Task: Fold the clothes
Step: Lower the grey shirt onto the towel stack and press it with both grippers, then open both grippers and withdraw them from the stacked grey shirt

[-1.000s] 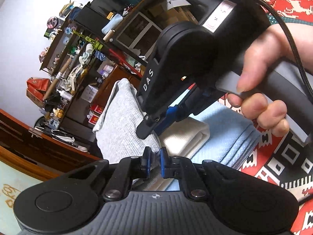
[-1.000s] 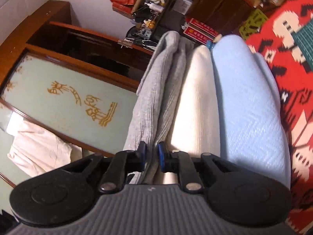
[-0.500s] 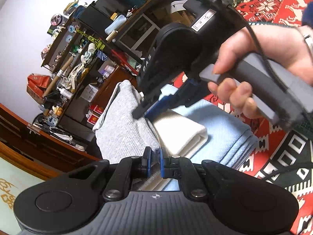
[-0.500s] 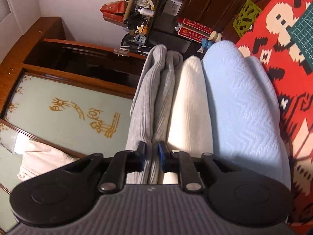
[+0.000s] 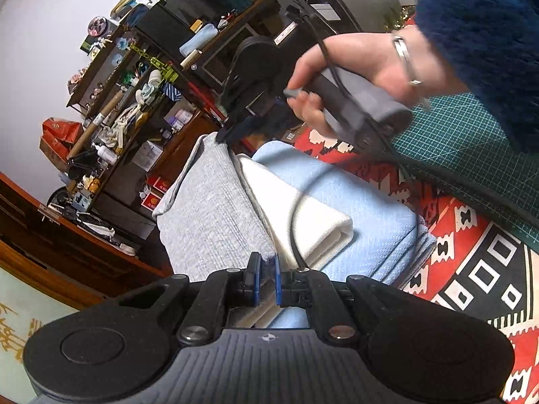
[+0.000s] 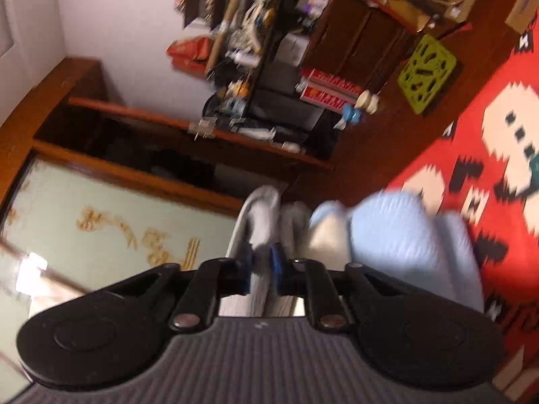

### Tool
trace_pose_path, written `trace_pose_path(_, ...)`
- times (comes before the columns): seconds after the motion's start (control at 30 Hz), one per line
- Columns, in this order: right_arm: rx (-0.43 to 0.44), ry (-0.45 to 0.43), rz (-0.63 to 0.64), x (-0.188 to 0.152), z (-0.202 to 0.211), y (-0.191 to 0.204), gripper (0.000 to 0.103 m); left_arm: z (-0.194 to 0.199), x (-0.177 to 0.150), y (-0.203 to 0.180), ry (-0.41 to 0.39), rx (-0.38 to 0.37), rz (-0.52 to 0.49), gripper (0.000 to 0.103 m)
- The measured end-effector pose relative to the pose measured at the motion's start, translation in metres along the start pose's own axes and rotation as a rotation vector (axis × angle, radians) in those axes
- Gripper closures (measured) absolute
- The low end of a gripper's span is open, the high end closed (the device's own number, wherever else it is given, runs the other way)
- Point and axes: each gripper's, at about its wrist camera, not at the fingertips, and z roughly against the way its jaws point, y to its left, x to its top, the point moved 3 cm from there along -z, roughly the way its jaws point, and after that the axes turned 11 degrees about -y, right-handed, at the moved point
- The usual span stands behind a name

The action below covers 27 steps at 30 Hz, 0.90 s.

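A folded grey garment (image 5: 215, 208) lies on top of a folded white cloth (image 5: 303, 215), which rests on a folded light-blue cloth (image 5: 370, 208). My left gripper (image 5: 267, 279) is shut on the grey garment's near edge. A hand (image 5: 353, 64) holds my right gripper (image 5: 227, 134) at the garment's far end. In the blurred right wrist view, my right gripper (image 6: 263, 269) is shut on a grey garment (image 6: 266, 215) fold. Beside it lie the white cloth (image 6: 326, 235) and the light-blue cloth (image 6: 404, 232).
The stack sits on a red patterned rug (image 5: 471, 269), with a green cutting mat (image 5: 454, 128) to the right. Cluttered dark shelves (image 5: 141, 101) and a wooden frame (image 5: 50, 235) stand beyond the stack. A cable (image 5: 296, 222) hangs over the cloths.
The right gripper has moved away from the left one, along the grey garment to its far end. The left gripper has kept its hold on the near edge.
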Motion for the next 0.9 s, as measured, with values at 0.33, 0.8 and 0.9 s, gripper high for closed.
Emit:
trace_pose_path(0.33, -0.023, 0.037, 0.08, 0.008, 0.027, 0.012, 0.09, 0.003, 0.004, 0.003, -0.016, 0.007, 0.059, 0.095)
trace_pose_path(0.8, -0.14, -0.008, 0.189, -0.003, 0.03, 0.013, 0.102, 0.015, 0.002, 0.008, -0.018, -0.012, 0.133, 0.094)
trace_pose_path(0.9, -0.143, -0.002, 0.307, 0.003, 0.054, 0.028, 0.099, 0.021, 0.002, 0.01, -0.021, -0.018, 0.16, 0.094)
